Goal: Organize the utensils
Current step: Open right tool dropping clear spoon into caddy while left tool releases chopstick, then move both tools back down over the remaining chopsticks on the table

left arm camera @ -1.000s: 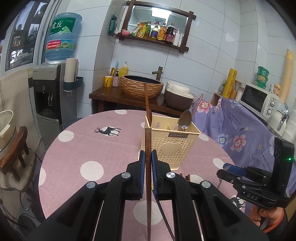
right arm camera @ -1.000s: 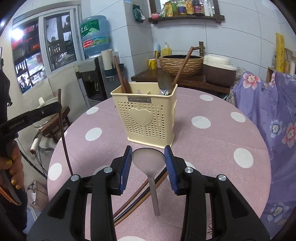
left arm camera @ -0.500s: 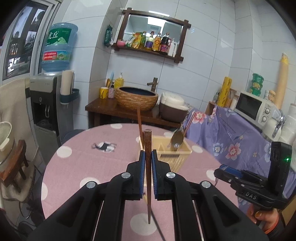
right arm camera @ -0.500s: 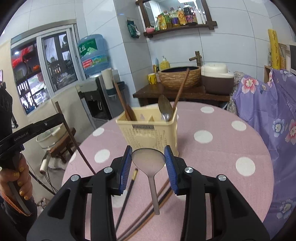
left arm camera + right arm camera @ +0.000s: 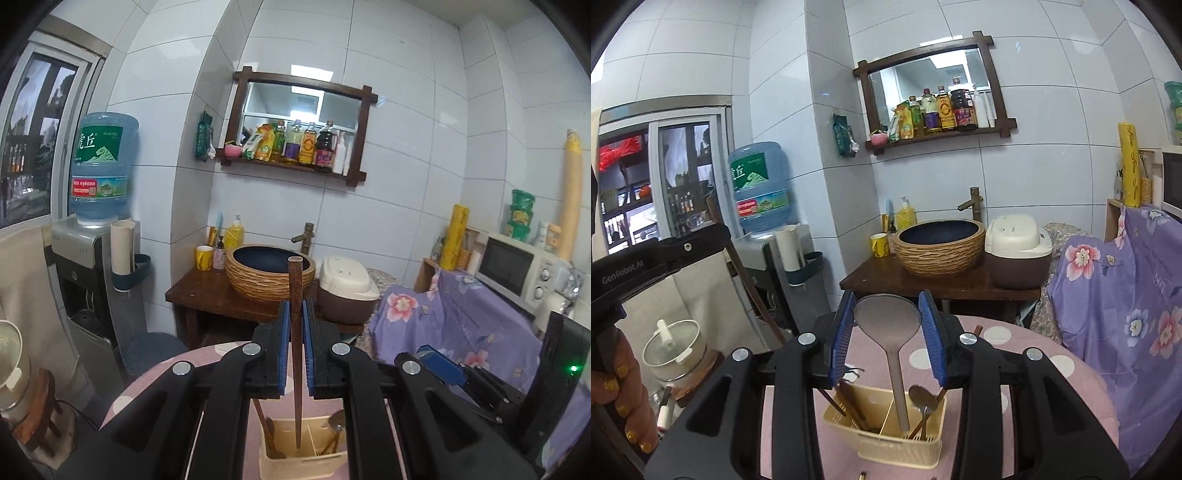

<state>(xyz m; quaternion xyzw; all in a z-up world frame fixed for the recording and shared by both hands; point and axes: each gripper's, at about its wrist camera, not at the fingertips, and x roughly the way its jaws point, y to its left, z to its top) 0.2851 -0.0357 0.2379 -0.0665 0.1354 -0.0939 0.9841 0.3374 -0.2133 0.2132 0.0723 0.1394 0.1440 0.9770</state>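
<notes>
My left gripper [image 5: 294,308] is shut on a brown wooden chopstick [image 5: 295,291], held upright. Its lower tip hangs just over the cream perforated utensil holder [image 5: 295,463] on the pink dotted table [image 5: 159,384]. My right gripper [image 5: 886,301] is shut on the bowl of a grey spoon [image 5: 886,319], whose handle points down into the holder [image 5: 886,443]. The holder has wooden utensils [image 5: 849,402] in its left compartment and a metal spoon [image 5: 922,398] in its right. The left gripper [image 5: 665,251] and a hand [image 5: 620,406] show at the left edge of the right wrist view.
Behind the table [image 5: 1015,369] stands a dark wooden side table [image 5: 942,284] with a woven basin [image 5: 940,247] and a rice cooker [image 5: 1019,251]. A water dispenser [image 5: 96,229] is on the left. A purple floral cloth [image 5: 1115,295] and a microwave [image 5: 517,269] are on the right.
Both grippers have risen with their utensils still gripped and moved over the holder. The holder has dropped to the bottom of both views, and the chopstick and spoon handle now hang over it.
</notes>
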